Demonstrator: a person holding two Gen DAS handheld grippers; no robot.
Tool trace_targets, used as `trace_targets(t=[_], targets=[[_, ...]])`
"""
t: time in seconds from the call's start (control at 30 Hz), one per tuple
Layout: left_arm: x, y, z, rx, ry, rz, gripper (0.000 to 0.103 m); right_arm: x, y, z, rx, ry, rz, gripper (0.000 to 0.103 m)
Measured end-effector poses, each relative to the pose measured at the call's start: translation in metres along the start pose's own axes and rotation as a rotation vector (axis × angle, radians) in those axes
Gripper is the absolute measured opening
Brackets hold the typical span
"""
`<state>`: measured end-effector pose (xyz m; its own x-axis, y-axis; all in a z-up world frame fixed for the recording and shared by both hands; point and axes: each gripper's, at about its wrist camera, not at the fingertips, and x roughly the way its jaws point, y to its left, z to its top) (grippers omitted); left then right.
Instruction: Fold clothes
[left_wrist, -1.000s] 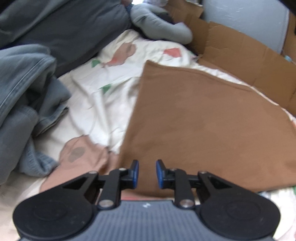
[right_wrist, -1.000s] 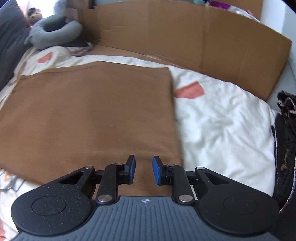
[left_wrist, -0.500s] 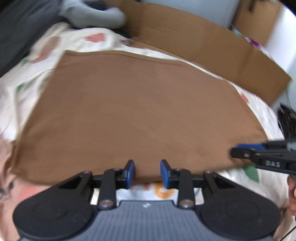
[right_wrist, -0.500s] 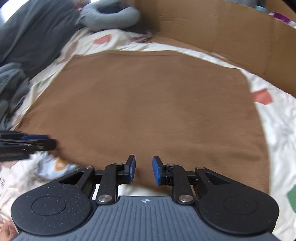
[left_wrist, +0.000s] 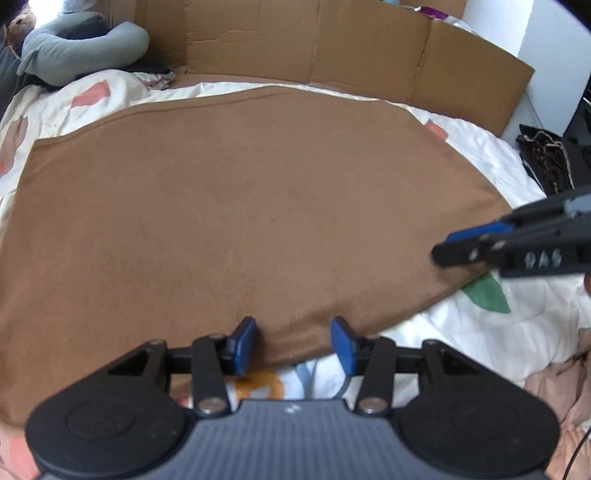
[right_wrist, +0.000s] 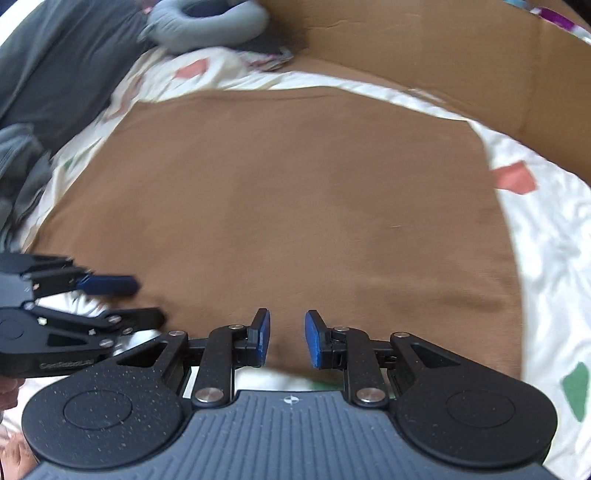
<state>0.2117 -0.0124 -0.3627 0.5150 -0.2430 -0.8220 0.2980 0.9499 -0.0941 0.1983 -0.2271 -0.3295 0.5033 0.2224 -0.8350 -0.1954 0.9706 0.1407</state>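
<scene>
- Bed sheet (left_wrist: 491, 155): white with coloured patches; it bears everything else; a cardboard wall (left_wrist: 332, 40) stands along its far side.
- Brown cloth (left_wrist: 236, 206): the thing to be folded; it lies flat and spread on the sheet, its long axis running side to side across both views; its near hem lies directly ahead of and just below both pairs of fingertips.
- Left gripper (left_wrist: 293, 345): points down at the near hem, toward the cloth's left half; its jaws have just been opening and stand spread, the hem seen between the pads but not pinched.
- Right gripper (right_wrist: 287, 339): points down at the same hem, a little further right; its jaws stand narrowly parted with no cloth pinched; seen from the left wrist camera it hovers above the cloth's near right corner.
- Governing relation, as a judgement: both grippers face the near hem side by side; neither is clearly nearer; the fold would probably carry this hem away toward the far edge beside the cardboard.
- Grey pillow (left_wrist: 85, 48): far left corner, well apart from the cloth.
</scene>
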Motion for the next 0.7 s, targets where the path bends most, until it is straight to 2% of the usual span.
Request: trace_targets(t=[0.23, 0.47, 0.7], targets=[[-0.032, 0.037, -0.003, -0.147, -0.045, 0.023, 0.052, -0.016, -0.048, -0.005, 0.153, -0.021, -0.016, 0.028], [-0.065, 0.095, -0.03, -0.314, -0.07, 0.134, 0.052, -0.019, -0.076, -0.024, 0.254, 0.003, -0.013, 0.028], [-0.076, 0.138, -0.056, -0.452, -0.061, 0.224, 0.052, -0.019, -0.102, -0.039, 0.334, 0.018, 0.006, 0.029]])
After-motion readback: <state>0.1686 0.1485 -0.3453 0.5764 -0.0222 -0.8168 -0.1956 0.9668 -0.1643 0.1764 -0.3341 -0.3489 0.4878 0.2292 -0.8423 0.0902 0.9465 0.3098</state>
